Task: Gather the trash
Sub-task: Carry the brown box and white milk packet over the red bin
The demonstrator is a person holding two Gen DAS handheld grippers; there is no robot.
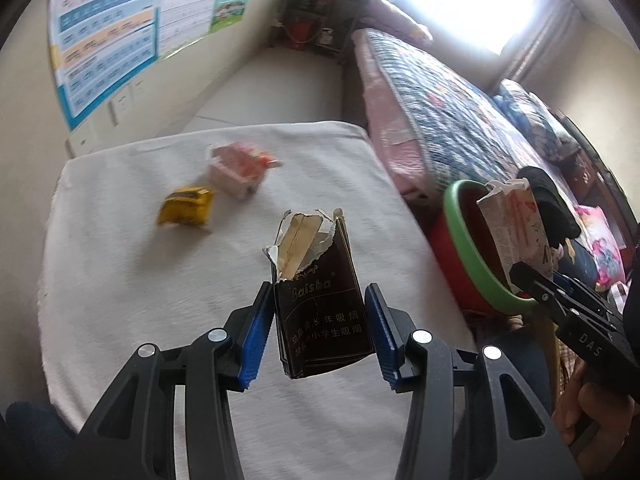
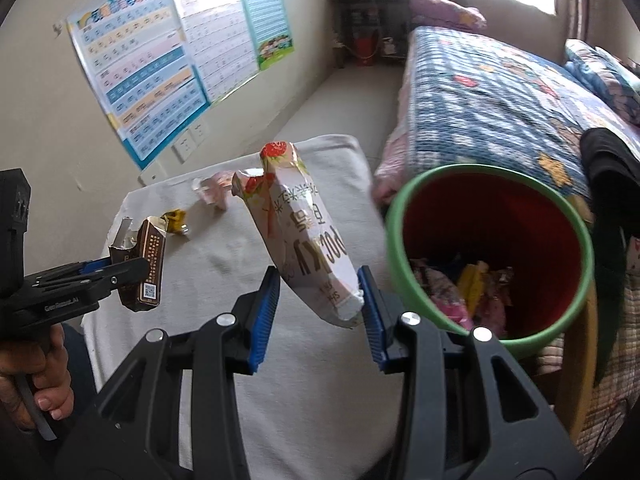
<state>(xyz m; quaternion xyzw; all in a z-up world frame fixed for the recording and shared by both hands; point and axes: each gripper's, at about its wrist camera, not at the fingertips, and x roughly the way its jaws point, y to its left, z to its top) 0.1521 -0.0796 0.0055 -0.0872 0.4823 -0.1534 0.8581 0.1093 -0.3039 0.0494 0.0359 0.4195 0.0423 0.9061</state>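
Two tools are in your hands, each carrying trash above the white-covered tabletop (image 1: 120,280). Beside it stands the red bin (image 2: 492,216), its base cut off, the litter inside a dim jumble. Your right tool (image 2: 320,312) grips a Pocky box (image 2: 304,236); your left tool (image 1: 318,328) clamps a torn dark cigarette pack (image 1: 320,312). On the cloth, a pink cup (image 1: 238,170) and yellow wrapper (image 1: 186,206) are too blurred to read.

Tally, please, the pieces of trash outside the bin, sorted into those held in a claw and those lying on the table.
Held in a claw: 2, the brown cigarette pack and the Pocky box
Lying on the table: 2, the yellow wrapper and the pink cup
Total: 4
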